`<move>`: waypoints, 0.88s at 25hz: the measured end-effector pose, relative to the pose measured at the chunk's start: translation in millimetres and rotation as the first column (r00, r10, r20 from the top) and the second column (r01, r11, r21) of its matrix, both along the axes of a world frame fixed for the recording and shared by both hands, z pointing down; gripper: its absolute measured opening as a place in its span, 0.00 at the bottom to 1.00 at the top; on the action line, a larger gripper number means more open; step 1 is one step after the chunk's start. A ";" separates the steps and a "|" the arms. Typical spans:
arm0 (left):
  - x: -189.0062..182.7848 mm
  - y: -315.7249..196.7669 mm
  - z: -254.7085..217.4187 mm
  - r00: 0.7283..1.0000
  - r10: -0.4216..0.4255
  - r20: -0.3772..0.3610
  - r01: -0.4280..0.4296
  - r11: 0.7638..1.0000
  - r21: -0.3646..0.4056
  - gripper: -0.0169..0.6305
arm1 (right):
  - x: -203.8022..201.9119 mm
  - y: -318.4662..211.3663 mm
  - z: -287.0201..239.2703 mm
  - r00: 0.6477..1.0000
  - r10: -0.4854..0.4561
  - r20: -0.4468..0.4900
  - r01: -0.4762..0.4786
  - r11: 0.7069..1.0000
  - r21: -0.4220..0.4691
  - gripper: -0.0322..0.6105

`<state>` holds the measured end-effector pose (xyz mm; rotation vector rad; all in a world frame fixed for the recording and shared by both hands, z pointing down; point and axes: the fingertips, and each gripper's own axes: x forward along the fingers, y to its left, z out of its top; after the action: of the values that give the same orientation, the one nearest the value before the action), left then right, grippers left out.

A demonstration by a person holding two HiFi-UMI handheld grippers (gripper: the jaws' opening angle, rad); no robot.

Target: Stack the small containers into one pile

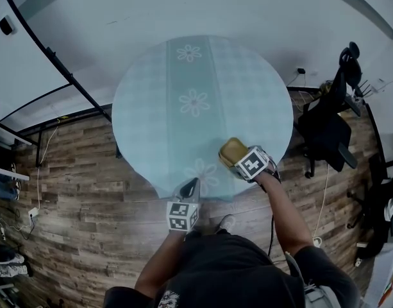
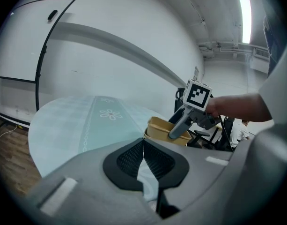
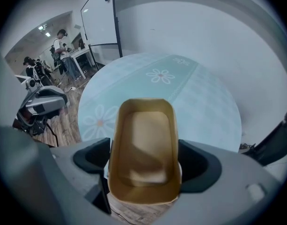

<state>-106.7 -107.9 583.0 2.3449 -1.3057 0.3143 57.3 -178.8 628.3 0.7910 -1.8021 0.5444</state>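
Observation:
A tan oval container (image 1: 232, 148) hangs over the near right edge of the round table (image 1: 151, 95), with my right gripper (image 1: 237, 155) shut on it. In the right gripper view the container (image 3: 143, 144) fills the space between the two pads, open side toward the camera, with nothing inside it. The left gripper view shows the same container (image 2: 163, 130) held from above by that gripper. My left gripper (image 1: 189, 187) is at the table's near edge, left of the container, and its jaws (image 2: 143, 146) are shut on nothing. I see no other container.
A pale teal cloth with flower prints covers the table (image 3: 204, 97). A black office chair (image 1: 327, 130) stands to the right on the wooden floor (image 1: 74, 191). A black-framed board (image 1: 49, 56) leans at the left. People work at desks (image 3: 63, 46) in the distance.

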 end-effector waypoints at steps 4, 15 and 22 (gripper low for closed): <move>-0.6 -0.1 -0.1 1.000 0.000 0.000 0.000 1.000 0.001 0.04 | 3.2 -8.8 -5.0 0.999 0.013 -0.042 -0.012 1.000 0.025 0.77; -11.5 2.8 4.6 1.000 -0.024 -0.002 0.024 1.000 -0.011 0.04 | -7.8 5.5 18.9 0.999 0.052 -0.003 -0.052 0.996 -0.067 0.77; -17.3 9.0 6.8 0.999 -0.035 0.001 0.035 0.999 -0.015 0.04 | 11.0 6.2 27.9 0.993 0.055 -0.102 -0.061 0.997 -0.056 0.77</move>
<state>-123.9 -98.9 589.8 2.3064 -1.3390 0.3132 68.3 -172.6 656.2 0.8178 -1.6683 0.5828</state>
